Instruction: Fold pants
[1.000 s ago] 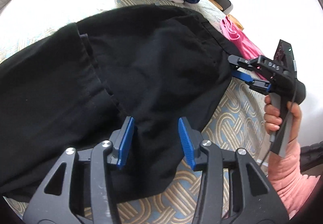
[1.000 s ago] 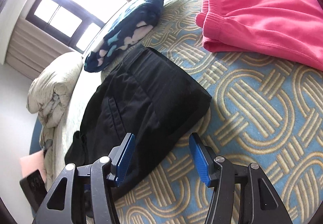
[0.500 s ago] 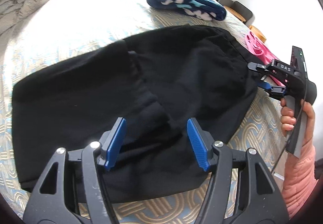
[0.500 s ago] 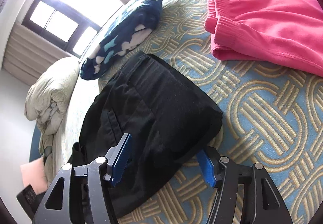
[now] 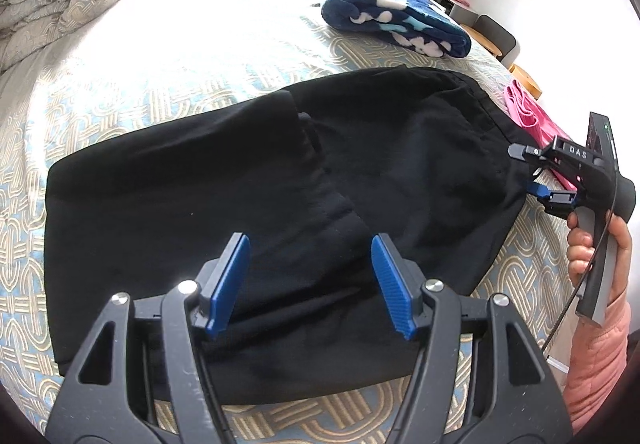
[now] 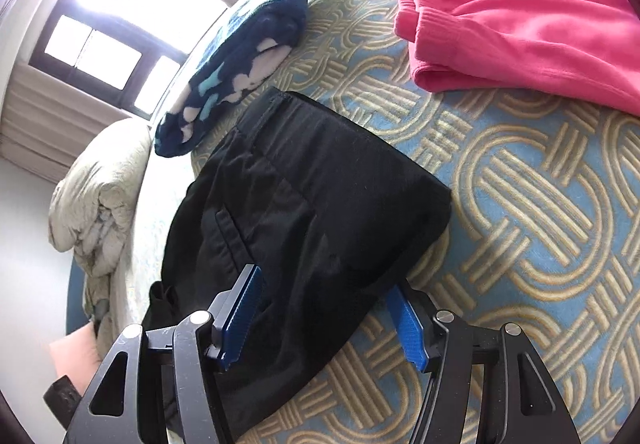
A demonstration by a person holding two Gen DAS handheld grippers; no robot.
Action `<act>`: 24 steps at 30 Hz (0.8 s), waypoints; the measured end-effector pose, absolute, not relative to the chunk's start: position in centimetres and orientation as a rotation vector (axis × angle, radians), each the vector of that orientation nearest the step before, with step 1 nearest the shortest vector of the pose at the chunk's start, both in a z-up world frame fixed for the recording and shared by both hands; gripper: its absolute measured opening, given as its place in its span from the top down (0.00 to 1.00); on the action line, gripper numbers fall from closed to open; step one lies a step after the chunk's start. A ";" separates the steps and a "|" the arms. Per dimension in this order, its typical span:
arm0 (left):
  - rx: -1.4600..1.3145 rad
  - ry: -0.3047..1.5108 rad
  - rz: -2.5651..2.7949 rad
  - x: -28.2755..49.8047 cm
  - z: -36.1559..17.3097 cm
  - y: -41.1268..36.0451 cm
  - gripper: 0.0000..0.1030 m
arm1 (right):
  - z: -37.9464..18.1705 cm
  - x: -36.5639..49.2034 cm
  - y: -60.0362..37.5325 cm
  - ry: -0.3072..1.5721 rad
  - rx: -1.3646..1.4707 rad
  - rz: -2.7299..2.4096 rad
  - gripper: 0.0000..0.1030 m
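One pair of black pants point(image 5: 280, 184), folded, long axis along bed point(image 5: 168, 56) near edge | left gripper point(image 5: 310, 284) parted, empty, above near hem | right gripper point(image 6: 324, 316) parted, straddling waist-end corner, nearer.

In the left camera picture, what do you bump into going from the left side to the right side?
Quilt → black pants → pink clothes → right tool → hand.
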State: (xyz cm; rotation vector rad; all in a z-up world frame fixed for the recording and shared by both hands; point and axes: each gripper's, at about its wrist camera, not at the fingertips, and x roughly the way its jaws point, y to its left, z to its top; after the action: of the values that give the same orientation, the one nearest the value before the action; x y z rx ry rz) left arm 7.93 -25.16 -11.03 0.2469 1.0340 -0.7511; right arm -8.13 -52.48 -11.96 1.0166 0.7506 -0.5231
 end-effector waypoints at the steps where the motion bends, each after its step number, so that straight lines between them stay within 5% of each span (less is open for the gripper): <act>1: 0.246 1.035 -0.748 8.0 -11.0 -25.0 0.37 | -11.9 -7.9 -52.5 0.746 1.019 -0.528 0.38; 3: 0.241 1.039 -0.741 8.1 -11.0 -24.7 0.37 | -11.7 -7.0 -52.5 0.746 1.006 -0.543 0.42; 4: 0.234 1.040 -0.738 8.2 -11.0 -24.5 0.37 | -11.4 -6.4 -52.4 0.746 0.980 -0.545 0.51; 5: 0.226 1.041 -0.736 8.3 -10.9 -24.3 0.37 | -11.1 -5.9 -52.3 0.754 0.954 -0.552 0.78; 6: 0.213 1.041 -0.729 8.5 -10.8 -23.9 0.37 | -10.6 -5.3 -52.1 0.762 0.915 -0.560 0.82; 17: 0.010 1.070 -0.655 11.5 -10.9 -17.4 0.36 | -2.1 1.8 -38.5 0.717 0.200 -0.428 0.86; 24: -0.156 1.055 -0.656 12.6 -10.7 -12.1 0.28 | -7.1 4.7 -22.4 0.791 -0.408 -0.161 0.86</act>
State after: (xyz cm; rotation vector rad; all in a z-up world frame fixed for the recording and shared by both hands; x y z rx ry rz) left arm 12.59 -12.06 -10.73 -0.1565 1.0545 -0.6565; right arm 4.68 -22.39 -7.08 -0.4084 0.7906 -0.1606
